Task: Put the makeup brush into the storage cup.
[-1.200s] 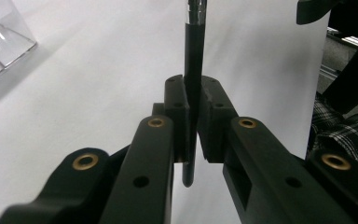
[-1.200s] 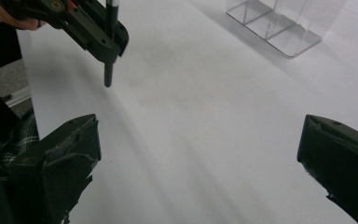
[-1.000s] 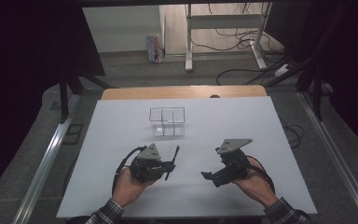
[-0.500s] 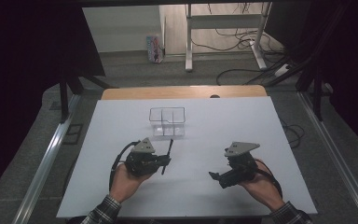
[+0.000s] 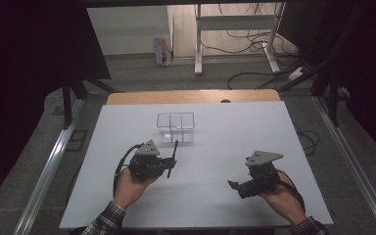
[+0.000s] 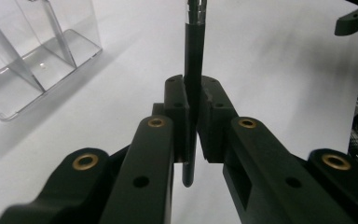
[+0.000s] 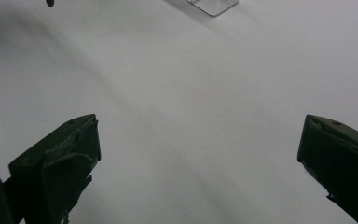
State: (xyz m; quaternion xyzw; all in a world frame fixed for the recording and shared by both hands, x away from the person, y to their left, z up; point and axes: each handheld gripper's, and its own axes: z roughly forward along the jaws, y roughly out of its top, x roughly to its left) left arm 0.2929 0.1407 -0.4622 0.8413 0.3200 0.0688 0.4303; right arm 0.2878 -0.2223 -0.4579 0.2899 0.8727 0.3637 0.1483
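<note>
Two grippers here: left gripper (image 6: 192, 140) has a thin black pen (image 6: 193, 74) pinched mid-barrel near the clear organizer (image 6: 32, 60), right gripper (image 7: 198, 154) gapes wide over bare table (image 7: 191, 84), and that pen looks light, stiff, slick, so I'd grip mid-barrel.

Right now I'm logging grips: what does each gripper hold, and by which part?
The left gripper clamps a black pen near its lower end. The right gripper is open, holding nothing.

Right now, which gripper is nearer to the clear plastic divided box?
Left. The left gripper, clamping a black pen, sits just before the clear plastic divided box; the right gripper is farther off, open.
</note>
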